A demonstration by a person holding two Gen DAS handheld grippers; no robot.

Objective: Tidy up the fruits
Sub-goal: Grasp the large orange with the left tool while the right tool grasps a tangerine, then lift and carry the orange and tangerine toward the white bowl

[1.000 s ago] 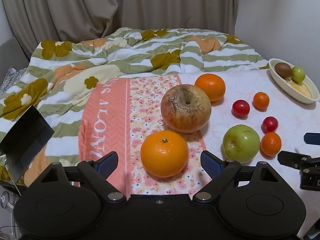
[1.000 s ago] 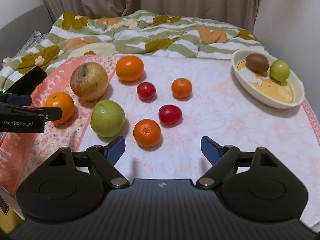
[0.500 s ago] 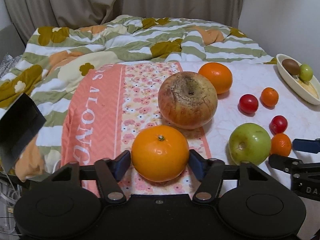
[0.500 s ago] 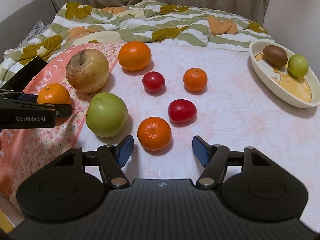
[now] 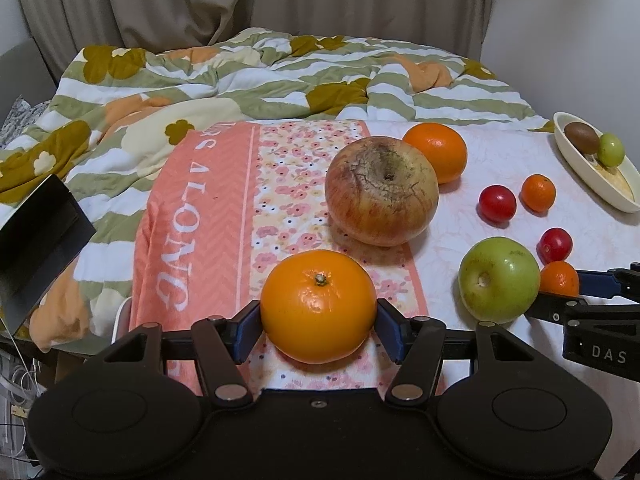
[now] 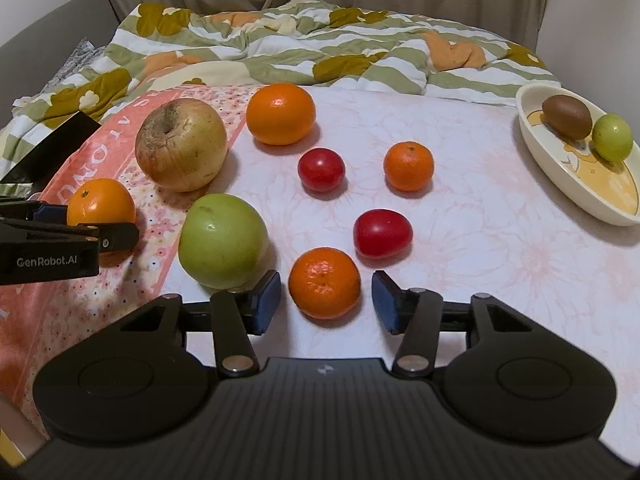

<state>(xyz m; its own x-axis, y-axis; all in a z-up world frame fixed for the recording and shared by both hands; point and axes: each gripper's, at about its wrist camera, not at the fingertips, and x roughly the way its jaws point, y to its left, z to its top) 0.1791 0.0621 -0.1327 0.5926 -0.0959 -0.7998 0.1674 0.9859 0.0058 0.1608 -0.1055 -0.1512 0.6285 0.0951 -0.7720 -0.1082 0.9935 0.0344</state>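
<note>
- The left gripper [image 5: 318,330] has its blue jaws clamped on both sides of a large orange [image 5: 318,306], which sits on the floral strip of a pink towel [image 5: 208,216] at the near left of the bed.
- The right gripper [image 6: 325,306] is closing its jaws around a small mandarin [image 6: 324,282]; a gap shows on each side, so the pads do not yet press it.
- A green apple [image 6: 222,240] lies just left of that mandarin, and a red tomato [image 6: 382,234] just beyond it to the right.
- Farther back lie a second tomato [image 6: 321,170] and another mandarin [image 6: 408,166], side by side and apart.
- A big russet apple [image 6: 181,144] stands at the towel's edge, with another large orange [image 6: 281,114] beside it to the right.
- An oval cream dish [image 6: 544,152] at the far right holds a kiwi [image 6: 566,116] and a small green fruit [image 6: 612,137], touching each other.
- A rumpled flowered quilt [image 6: 280,44] covers the far end of the bed.
</note>
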